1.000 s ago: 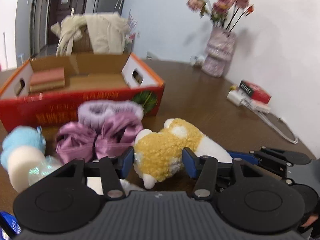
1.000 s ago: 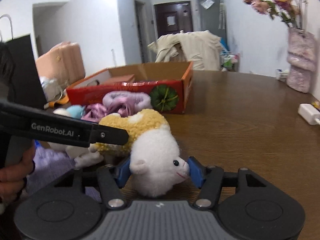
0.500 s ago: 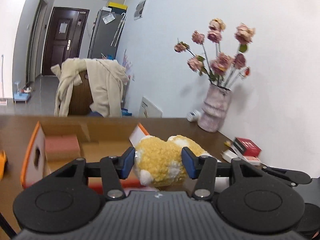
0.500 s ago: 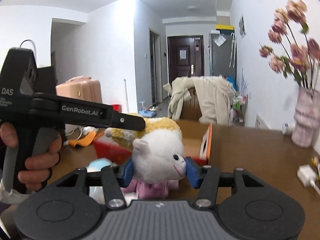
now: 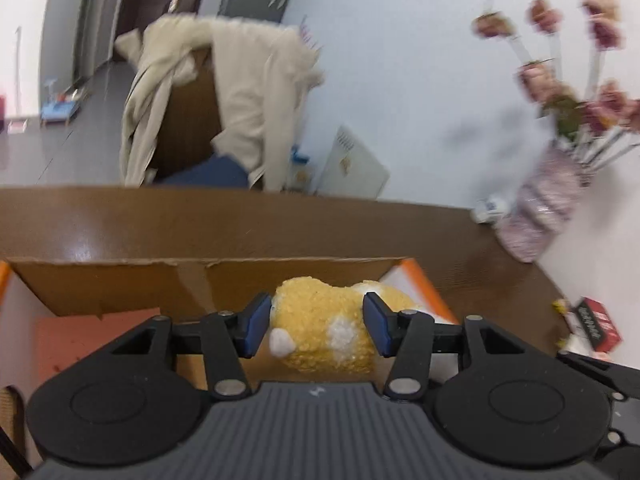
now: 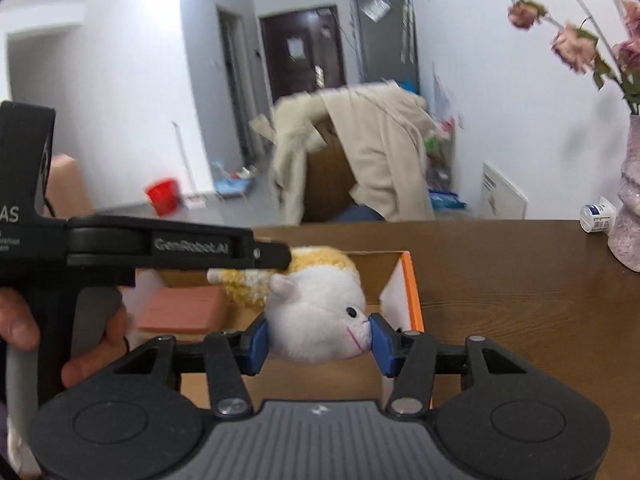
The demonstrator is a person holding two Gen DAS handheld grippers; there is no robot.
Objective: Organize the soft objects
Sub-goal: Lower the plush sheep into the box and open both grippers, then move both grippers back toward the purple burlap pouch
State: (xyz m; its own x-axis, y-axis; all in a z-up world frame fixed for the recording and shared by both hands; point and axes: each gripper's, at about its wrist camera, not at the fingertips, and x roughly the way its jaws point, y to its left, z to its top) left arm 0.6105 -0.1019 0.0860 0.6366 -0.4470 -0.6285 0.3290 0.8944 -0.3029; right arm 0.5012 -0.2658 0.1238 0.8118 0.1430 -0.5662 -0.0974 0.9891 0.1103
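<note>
Two tongs, left tongs [image 5: 316, 328] and right tongs [image 6: 318, 340], clamp plush sheep [image 6: 316, 324] over cardboard box [image 6: 412, 280]; pink block [image 6: 180, 312] inside.

The right gripper [image 6: 318, 340] clamps its blue pads on the white head of a plush sheep [image 6: 316, 324], whose yellow woolly body trails toward 11 o'clock. The toy hangs above an open cardboard box [image 6: 412, 280] on the brown table [image 6: 520, 300]. A pink block [image 6: 180, 310] lies inside the box at 9 o'clock. The left gripper [image 6: 276, 256] reaches in from 9 o'clock, a hand [image 6: 24, 324] on its handle.
</note>
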